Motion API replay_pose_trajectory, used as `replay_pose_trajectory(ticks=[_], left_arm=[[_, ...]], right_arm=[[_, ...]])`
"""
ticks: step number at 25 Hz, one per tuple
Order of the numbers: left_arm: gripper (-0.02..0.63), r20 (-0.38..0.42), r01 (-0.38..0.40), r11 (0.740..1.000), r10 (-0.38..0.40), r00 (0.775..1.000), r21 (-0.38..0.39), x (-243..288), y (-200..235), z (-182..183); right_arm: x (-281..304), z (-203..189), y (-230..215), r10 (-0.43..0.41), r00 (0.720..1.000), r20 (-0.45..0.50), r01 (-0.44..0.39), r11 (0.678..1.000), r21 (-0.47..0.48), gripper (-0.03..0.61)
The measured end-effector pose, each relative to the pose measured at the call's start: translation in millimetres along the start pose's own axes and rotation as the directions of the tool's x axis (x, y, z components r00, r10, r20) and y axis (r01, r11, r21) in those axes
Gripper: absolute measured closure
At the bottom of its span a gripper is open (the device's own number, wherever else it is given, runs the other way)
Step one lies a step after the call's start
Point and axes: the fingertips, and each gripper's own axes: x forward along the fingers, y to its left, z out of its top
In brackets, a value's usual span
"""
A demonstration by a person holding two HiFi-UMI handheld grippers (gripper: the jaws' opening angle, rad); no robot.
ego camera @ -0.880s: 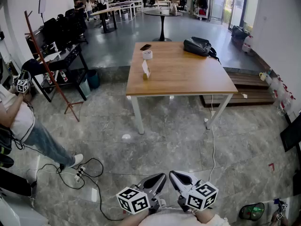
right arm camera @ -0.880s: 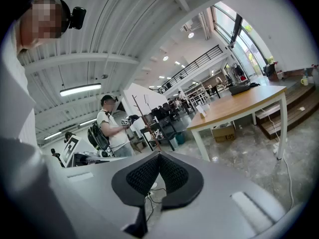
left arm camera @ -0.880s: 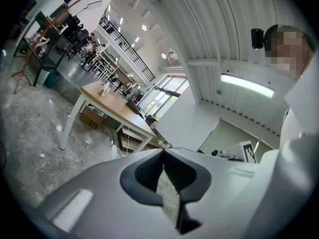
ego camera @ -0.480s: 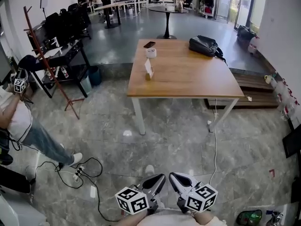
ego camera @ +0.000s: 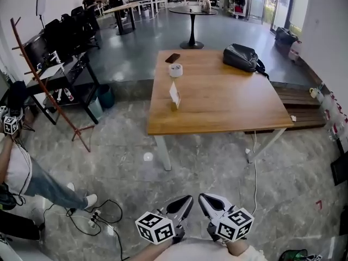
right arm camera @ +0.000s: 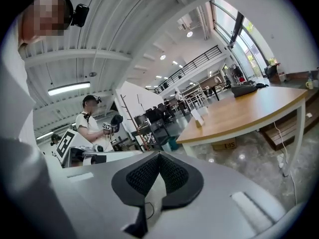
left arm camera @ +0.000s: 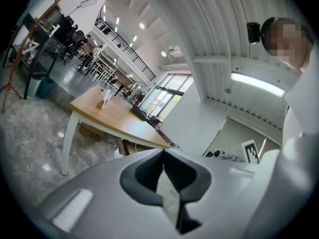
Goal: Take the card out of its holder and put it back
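A white card (ego camera: pixel 174 94) stands upright in a small wooden holder (ego camera: pixel 174 105) near the left side of the wooden table (ego camera: pixel 217 102). The card and holder also show small and far off on the table in both gripper views: card (left arm camera: pixel 105 95), card (right arm camera: pixel 200 115). My left gripper (ego camera: pixel 186 201) and right gripper (ego camera: pixel 205 199) are held close to my body at the bottom of the head view, well short of the table. Both are shut with nothing between their jaws.
On the table lie a roll of white tape (ego camera: pixel 175 70), a dark phone (ego camera: pixel 173 57) and a black bag (ego camera: pixel 243 57). Another person (ego camera: pixel 22 173) stands at the left by a red coat rack (ego camera: pixel 46 80). Cables and a power strip (ego camera: pixel 92 217) lie on the floor.
The table has come nearer and lower in the head view as I walk toward it. Both grippers stay shut, held the same way.
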Motion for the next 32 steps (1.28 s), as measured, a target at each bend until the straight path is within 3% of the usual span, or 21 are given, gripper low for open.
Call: replay_pose_trajectory(ticks=[3, 7, 13, 22, 32], left_arm=[[0.606, -0.019, 0.012, 1.0, -0.012, 1.0, 0.019, 21.3, 29.4, 27.3], [0.606, -0.056, 0.03, 0.999, -0.032, 0.998, -0.032, 42.5, 59.2, 41.4], [0.606, -0.05, 0.013, 0.997, -0.017, 0.999, -0.077, 75.2, 102.7, 77.1], [0.606, 0.025, -0.051, 0.996, 0.053, 0.998, -0.078, 151.0, 177.0, 151.8], [0.606, 0.107, -0.139, 0.986, 0.148, 0.983, -0.089, 236.2, 225.7, 222.5]], right_arm=[[38.3, 22.1, -20.5, -0.019, 1.0, 0.013, 0.019, 1.0, 0.002, 0.583], [74.0, 36.7, -38.8, -0.036, 0.999, 0.022, 0.035, 0.999, 0.028, 0.583], [120.5, 59.2, -68.0, -0.027, 1.0, 0.0, 0.027, 0.999, 0.043, 0.583], [203.9, 125.0, -140.1, 0.013, 1.0, -0.021, -0.013, 1.0, -0.005, 0.583], [267.9, 191.8, -215.7, 0.089, 0.994, -0.061, -0.09, 0.996, -0.007, 0.583]])
